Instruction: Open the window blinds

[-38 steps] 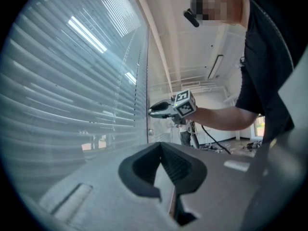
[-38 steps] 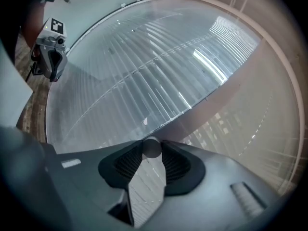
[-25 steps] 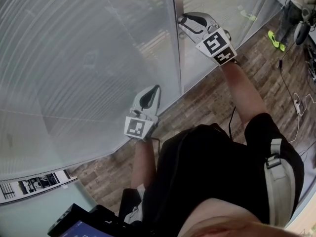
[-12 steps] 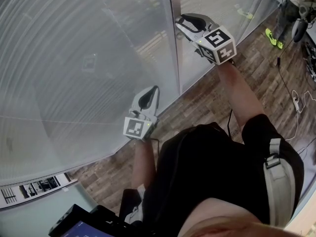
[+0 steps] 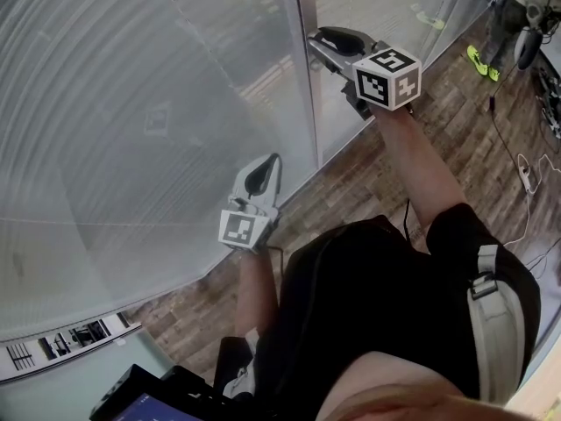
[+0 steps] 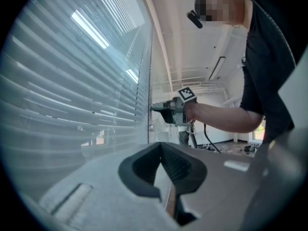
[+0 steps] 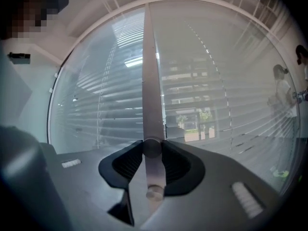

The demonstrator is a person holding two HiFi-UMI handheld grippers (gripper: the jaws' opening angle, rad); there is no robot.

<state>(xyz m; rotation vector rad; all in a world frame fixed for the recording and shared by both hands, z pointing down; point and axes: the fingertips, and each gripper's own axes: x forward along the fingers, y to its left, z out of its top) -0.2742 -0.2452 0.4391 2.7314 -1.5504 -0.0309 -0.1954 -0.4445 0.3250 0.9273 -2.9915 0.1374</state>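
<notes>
Our right claw (image 7: 153,148) pinches the wand (image 7: 150,81); left claw (image 6: 161,149) closed, empty. We want a steady roll, no slipping.

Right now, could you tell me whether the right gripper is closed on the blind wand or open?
Shut on it: the right gripper has both jaws pressed against the wand, one on each side.

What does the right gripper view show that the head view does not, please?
Only the right gripper view: how the right gripper clamps its fingers on a round knob. Only the head view: the left gripper, shut and empty, and the wood floor. Both: horizontal blind slats and the vertical window frame.
</notes>
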